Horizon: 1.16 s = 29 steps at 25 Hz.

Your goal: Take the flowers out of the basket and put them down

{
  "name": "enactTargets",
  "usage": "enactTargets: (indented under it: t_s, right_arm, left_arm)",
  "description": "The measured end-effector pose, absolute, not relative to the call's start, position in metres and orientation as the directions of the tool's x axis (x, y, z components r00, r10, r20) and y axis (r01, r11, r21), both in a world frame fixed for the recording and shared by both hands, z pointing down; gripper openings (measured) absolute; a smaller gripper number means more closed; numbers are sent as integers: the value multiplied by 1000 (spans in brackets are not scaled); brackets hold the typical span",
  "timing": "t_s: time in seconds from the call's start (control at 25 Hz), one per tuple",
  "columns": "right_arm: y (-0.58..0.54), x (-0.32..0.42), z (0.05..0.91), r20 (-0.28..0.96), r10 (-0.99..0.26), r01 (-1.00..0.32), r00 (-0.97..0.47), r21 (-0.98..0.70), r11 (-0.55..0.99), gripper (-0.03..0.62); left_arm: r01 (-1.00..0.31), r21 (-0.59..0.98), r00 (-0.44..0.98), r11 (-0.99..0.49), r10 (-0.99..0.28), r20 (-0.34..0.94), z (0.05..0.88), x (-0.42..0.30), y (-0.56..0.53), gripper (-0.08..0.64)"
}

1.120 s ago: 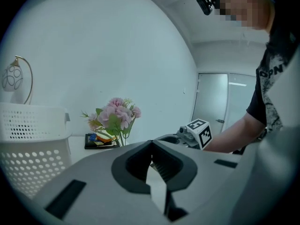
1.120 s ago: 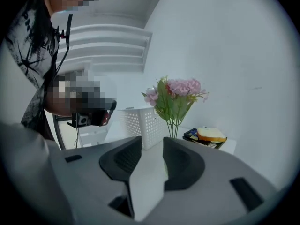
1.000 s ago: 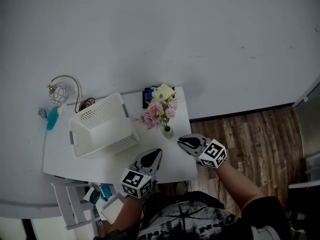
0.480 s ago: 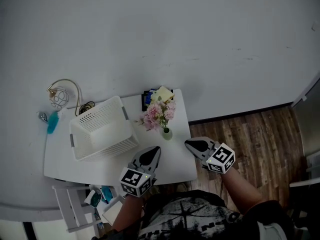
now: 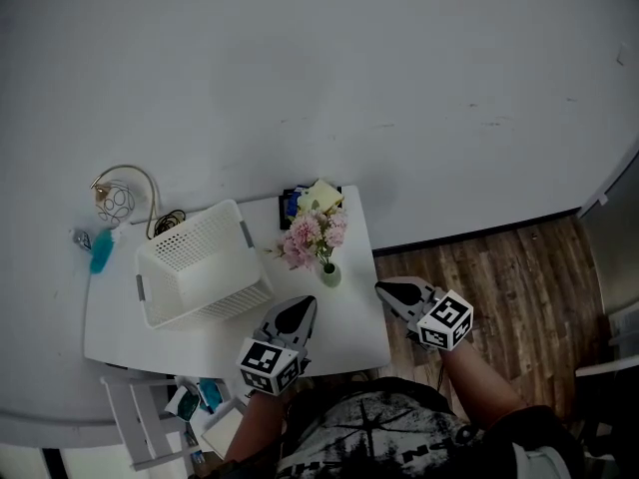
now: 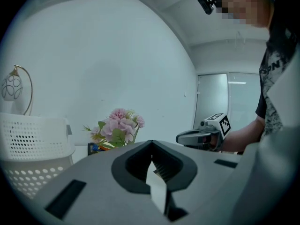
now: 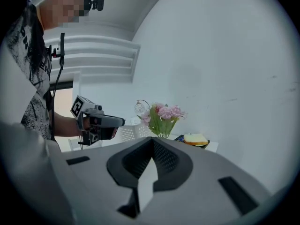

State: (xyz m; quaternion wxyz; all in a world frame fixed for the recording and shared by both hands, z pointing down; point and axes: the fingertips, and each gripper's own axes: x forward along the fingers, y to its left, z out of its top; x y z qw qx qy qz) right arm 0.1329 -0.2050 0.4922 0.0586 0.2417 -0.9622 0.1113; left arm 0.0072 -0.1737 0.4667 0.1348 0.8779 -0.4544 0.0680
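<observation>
Flowers (image 5: 315, 236) pink, frilly, green vase (image 5: 330, 274) | basket (image 5: 200, 267) white perforated plastic | left gripper (image 5: 304, 304), right gripper (image 5: 384, 289) closed, empty

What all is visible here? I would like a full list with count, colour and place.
table: one, white, against the wall
basket: one, white, on the table's left half
flowers: one bunch, pink, right of the basket
vase: one, green, holding the flowers
yellow block: one, table's far edge
wire ornament: one, gold, far left
floor: brown wood, right
left gripper: grey, shut, empty, near edge
right gripper: grey, shut, empty, table's right edge
</observation>
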Motion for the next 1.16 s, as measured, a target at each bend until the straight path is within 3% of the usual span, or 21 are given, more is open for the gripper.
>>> enactTargets:
  t_s: [1.16]
  right_arm:
    - [-204,126,496,181,-462,-486,-868,-124,865,17]
  left_arm:
    - [-812,209,582,-545,-782,224,467,13,-177,14]
